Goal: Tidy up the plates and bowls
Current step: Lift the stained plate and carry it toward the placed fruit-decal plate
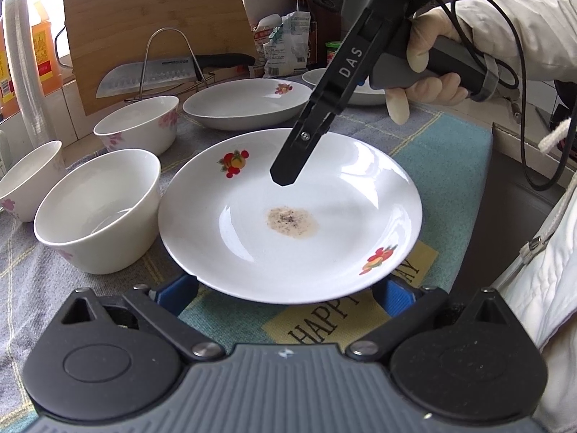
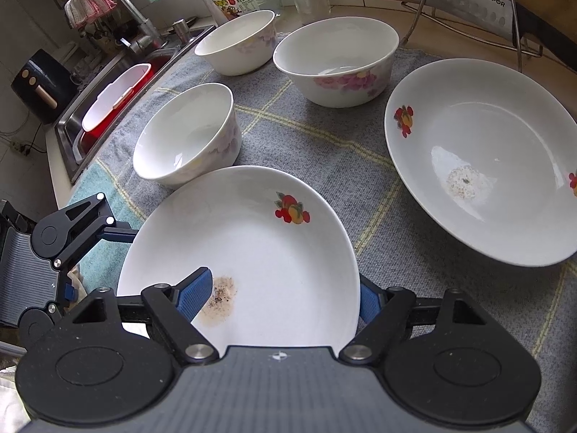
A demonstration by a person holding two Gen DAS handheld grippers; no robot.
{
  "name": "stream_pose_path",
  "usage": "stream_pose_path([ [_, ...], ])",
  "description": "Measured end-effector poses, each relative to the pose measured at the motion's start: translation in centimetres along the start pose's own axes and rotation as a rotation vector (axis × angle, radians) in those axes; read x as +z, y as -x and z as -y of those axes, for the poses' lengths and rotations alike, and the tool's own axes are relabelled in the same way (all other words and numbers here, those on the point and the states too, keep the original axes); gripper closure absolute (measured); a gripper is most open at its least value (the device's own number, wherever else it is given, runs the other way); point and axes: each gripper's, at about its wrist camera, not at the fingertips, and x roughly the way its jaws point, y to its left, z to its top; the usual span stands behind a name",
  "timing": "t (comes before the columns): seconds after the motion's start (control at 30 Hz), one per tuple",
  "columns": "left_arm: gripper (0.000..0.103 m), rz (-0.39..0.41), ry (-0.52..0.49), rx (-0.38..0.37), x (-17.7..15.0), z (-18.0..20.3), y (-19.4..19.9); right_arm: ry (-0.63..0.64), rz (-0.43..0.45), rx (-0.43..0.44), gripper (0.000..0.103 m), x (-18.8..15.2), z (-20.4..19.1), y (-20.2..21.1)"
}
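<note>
My right claw [image 2: 277,297] straddles the rim of the white fruit-printed plate with a brown stain [image 2: 249,252], 1 finger inside, 1 outside, not yet pinching. My left claw [image 1: 288,290], spread, brackets its near edge. I'd squeeze squarely before lifting.

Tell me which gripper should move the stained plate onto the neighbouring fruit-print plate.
Right, probably. The right gripper straddles the rim of the stained plate, one finger inside, one outside, with the neighbouring plate close on that side. The left gripper sits open under the near rim.
</note>
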Motion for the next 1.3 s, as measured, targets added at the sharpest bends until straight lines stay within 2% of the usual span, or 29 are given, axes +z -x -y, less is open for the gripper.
stream_pose_path([
  [0.27, 0.001, 0.001, -0.001, 0.006, 0.0, 0.3, -0.1, 0.016, -0.007, -0.005, 0.016, -0.1, -0.4, 0.1],
  [0.63, 0.001, -0.002, -0.005, 0.013, 1.0, 0.6, 0.1, 0.019, 0.028, -0.004, 0.016, -0.4, -0.3, 1.4],
  [0.97, 0.001, 0.009, -0.011, -0.003, 4.0, 1.4, -0.1, 0.027, 0.076, -0.016, 0.016, -0.8, 0.7, 4.4],
  [1.3, 0.001, 0.024, -0.033, -0.028, 7.9, 2.7, -2.2, 0.020, 0.130, -0.046, 0.016, -1.8, 4.1, 8.6],
])
